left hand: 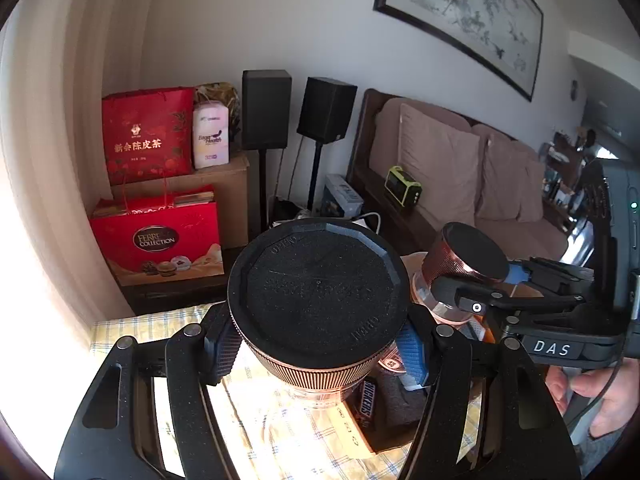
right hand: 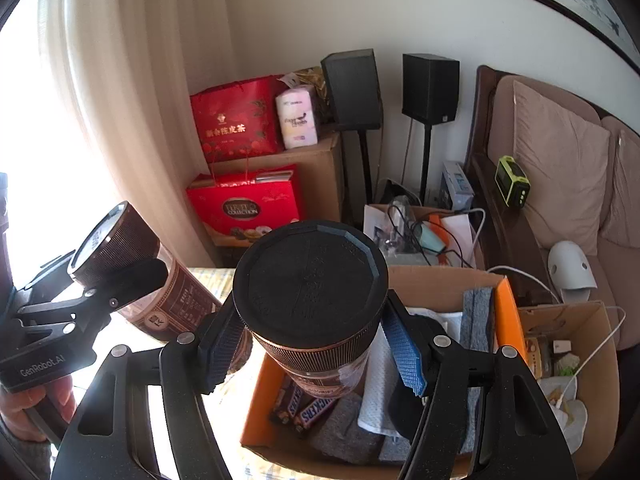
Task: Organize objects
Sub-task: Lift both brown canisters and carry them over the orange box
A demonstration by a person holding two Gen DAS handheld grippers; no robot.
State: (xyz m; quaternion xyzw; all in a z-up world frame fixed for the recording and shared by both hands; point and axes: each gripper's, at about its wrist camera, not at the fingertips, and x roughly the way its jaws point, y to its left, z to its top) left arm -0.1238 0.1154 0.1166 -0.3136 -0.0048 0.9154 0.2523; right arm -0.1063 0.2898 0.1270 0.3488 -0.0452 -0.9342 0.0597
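— So, left wrist view?
— Left tongs clamp a jar above the checked surface.
— Right wrist view?
— Right tongs grip another jar over the orange box with Snickers bars.

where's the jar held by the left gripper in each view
Left wrist view: the left gripper's jar fills the lower centre, its black lid facing the camera between the left gripper's pads.
Right wrist view: the same jar is at the left edge, tilted, brown label showing.
Shared landmark: the red Ferrero Collection bag by the curtain.
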